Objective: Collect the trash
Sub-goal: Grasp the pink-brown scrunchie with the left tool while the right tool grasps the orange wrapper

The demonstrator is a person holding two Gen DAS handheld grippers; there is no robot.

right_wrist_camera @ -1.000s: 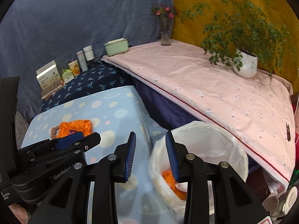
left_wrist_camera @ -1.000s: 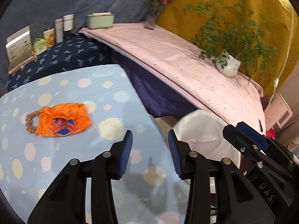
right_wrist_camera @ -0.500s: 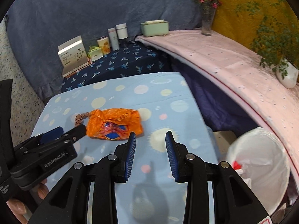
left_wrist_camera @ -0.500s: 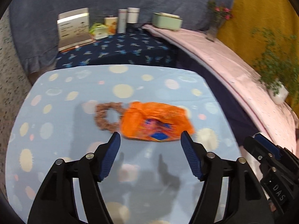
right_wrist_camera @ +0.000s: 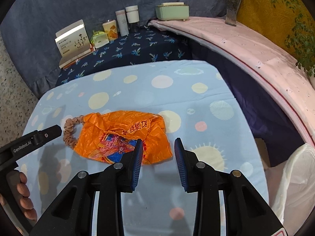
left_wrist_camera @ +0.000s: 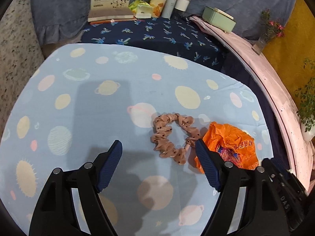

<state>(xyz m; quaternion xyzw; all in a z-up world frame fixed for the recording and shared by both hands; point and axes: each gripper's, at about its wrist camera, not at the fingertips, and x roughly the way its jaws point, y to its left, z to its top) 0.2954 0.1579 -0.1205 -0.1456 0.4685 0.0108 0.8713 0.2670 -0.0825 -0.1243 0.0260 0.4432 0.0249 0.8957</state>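
A crumpled orange plastic bag [right_wrist_camera: 122,135] lies on the light blue planet-print table [right_wrist_camera: 177,90]; it also shows in the left wrist view [left_wrist_camera: 232,143]. A pink-brown scrunchie [left_wrist_camera: 171,135] lies against its left side, also seen in the right wrist view [right_wrist_camera: 69,131]. My left gripper [left_wrist_camera: 158,153] is wide open and empty, low over the table, just in front of the scrunchie. My right gripper [right_wrist_camera: 158,149] is open and empty, its left finger over the bag's near right edge. A white-lined trash bin [right_wrist_camera: 295,179] stands off the table's right side.
A dark blue shelf [right_wrist_camera: 137,49] behind the table holds a box [right_wrist_camera: 72,39], cans and bottles [right_wrist_camera: 126,21]. A pink-covered ledge [right_wrist_camera: 246,45] curves along the right with a green box [right_wrist_camera: 173,10], a flower vase [right_wrist_camera: 232,9] and a potted plant [left_wrist_camera: 309,122].
Both grippers swung left from the bin toward the table and came down close to the bag and scrunchie. The left gripper opened wider.
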